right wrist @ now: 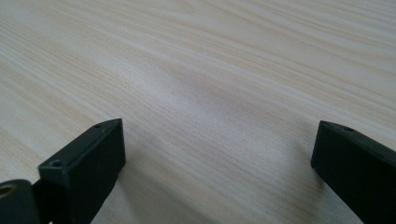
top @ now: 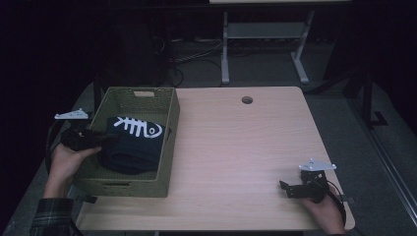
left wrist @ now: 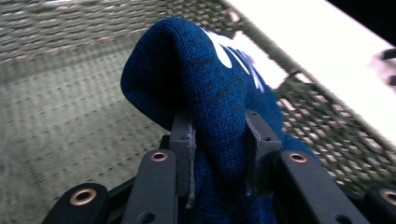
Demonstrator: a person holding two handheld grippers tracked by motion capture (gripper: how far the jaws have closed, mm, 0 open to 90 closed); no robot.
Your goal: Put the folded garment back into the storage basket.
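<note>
the sweater is dark blue knit, thick and ribbed, with a white fish-bone print on its top face. it lies folded in the basket, filling the nearer and middle part of it, and one soft rounded fold of it stands up between the pads of my left gripper. those pads press on the knit from both sides, so i am grasping the sweater there, with the cloth bulging out above the jaws. in the high view my left gripper reaches in over the basket's left wall, my hand just outside that wall.

the basket is olive green, woven, rectangular, with straight walls and a slot handle cut in its far end. its weave shows coarse and open along the wall in the left gripper view, tighter on the floor. it sits on the left part of the table, a pale wood-grain top with rounded corners and a small round hole near the far edge.

my right gripper is well apart from all this, near the table's front right corner. its black blocky jaws stand wide, released, with bare wood between them. in the high view it lies low over the top, pointing left.
</note>
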